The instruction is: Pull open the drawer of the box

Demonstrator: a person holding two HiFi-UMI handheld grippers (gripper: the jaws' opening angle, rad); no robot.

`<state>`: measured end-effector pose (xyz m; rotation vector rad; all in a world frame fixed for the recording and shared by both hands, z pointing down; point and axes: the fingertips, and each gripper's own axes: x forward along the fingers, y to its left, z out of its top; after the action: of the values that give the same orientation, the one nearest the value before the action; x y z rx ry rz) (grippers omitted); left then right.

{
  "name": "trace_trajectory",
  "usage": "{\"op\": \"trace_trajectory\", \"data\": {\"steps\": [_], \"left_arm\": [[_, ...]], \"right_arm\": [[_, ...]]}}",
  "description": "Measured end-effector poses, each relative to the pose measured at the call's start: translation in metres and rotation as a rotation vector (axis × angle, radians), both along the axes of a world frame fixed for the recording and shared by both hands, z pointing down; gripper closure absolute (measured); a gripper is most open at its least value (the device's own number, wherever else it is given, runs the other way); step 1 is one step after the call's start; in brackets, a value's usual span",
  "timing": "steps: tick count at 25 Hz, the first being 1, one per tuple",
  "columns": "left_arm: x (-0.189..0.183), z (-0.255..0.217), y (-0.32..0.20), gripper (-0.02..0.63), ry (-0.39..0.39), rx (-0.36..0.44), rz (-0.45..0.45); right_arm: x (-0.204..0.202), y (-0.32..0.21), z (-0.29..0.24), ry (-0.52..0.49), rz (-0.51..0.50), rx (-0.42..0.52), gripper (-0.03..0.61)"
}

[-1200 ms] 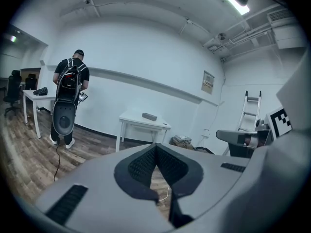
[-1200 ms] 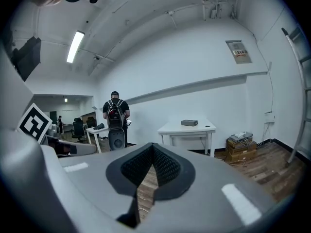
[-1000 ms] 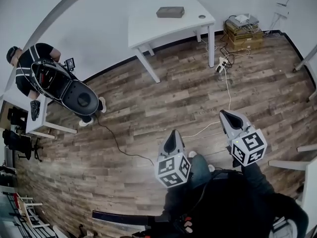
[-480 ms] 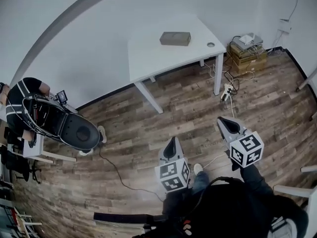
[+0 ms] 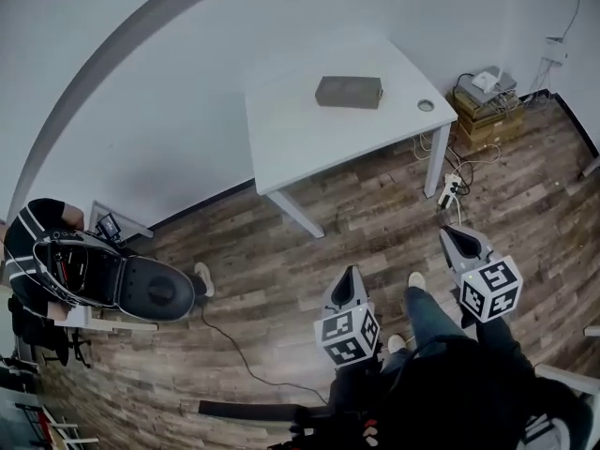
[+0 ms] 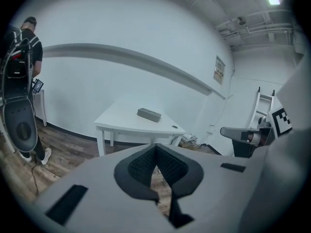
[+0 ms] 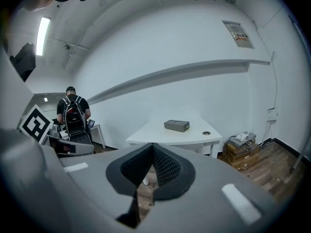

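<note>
Box [image 5: 349, 91] rests toward the wall side of the white tabletop [image 5: 300, 139]. Left gripper [image 5: 349, 279] and right gripper [image 5: 459, 242] hang well short of that tabletop, over the floor. Jaws are pressed together and empty, judged a carrying posture before any reach.

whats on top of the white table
A grey box lies near the middle of the white table, and a small round fitting sits near its right edge. Nothing else shows on it. The box's inside is hidden; its drawer is too small to tell.
</note>
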<state>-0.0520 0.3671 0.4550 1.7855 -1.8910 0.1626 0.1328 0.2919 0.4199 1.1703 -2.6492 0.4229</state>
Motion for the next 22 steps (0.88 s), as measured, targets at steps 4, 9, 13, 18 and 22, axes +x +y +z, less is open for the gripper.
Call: {"op": "trace_trajectory", "data": {"steps": [4, 9, 13, 18, 22], "left_arm": [[-0.038, 0.015, -0.076, 0.62, -0.006, -0.029, -0.075], [-0.055, -0.004, -0.202, 0.619, -0.035, -0.049, -0.058], [-0.061, -0.026, -0.3, 0.618, -0.038, -0.001, -0.061], [-0.045, -0.001, -0.378, 0.62, -0.005, -0.028, -0.014], [-0.054, 0.013, -0.427, 0.62, 0.005, -0.044, 0.002]], "right_arm": [[-0.039, -0.094, 0.013, -0.019, -0.058, -0.012, 0.586], [-0.063, -0.221, 0.001, -0.033, -0.074, -0.022, 0.586], [-0.083, -0.307, -0.018, -0.111, -0.172, 0.01, 0.586], [-0.087, -0.382, 0.009, -0.1, -0.193, -0.041, 0.586], [-0.101, -0.426, 0.031, -0.099, -0.194, -0.087, 0.586]]}}
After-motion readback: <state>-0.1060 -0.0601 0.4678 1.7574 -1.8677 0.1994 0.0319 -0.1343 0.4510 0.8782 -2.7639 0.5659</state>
